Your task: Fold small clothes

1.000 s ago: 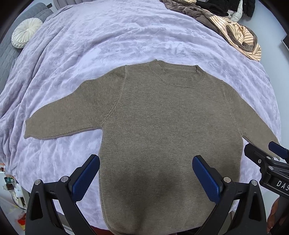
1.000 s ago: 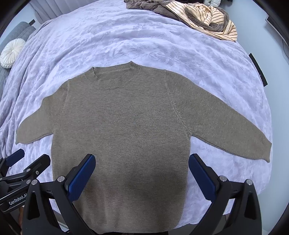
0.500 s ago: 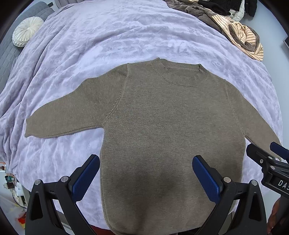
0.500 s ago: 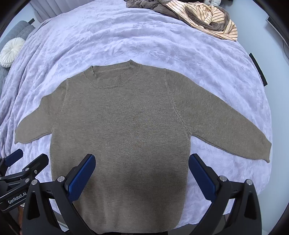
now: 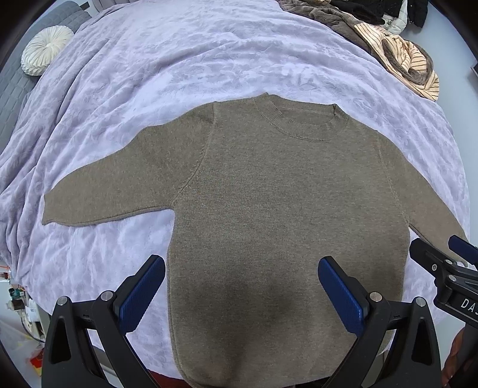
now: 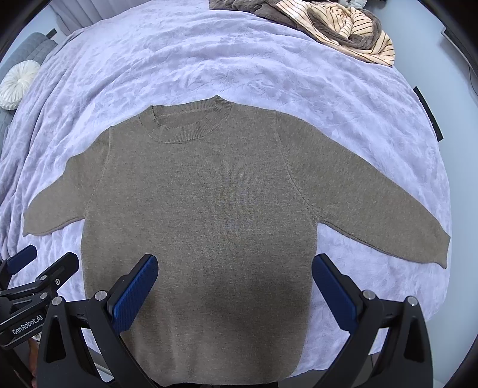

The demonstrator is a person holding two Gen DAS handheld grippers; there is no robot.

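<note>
I see a small olive-brown sweater (image 5: 283,209) spread flat, front up, on the lavender bedspread (image 5: 185,65), both sleeves stretched out to the sides and the ribbed collar at the far end. My left gripper (image 5: 242,294) hangs above the lower part of the sweater with its blue-padded jaws spread wide and nothing between them; one pad sits over the bedspread just beside the sweater's left edge, the other over the knit. My right gripper (image 6: 234,291) hangs over the hem area the same way, jaws wide apart and empty.

In the right wrist view, the neighbouring tool's side plate reads "GenRobot.AI" in white. In the left wrist view, the other tool's plate shows "DA", with the rest cut off by the frame edge.

At the far right corner of the bed lies a heap of clothes (image 6: 343,24), with a cream striped piece and brown fabric. A round white pleated cushion (image 5: 46,49) rests at the far left, beside grey quilted upholstery (image 5: 12,89).
</note>
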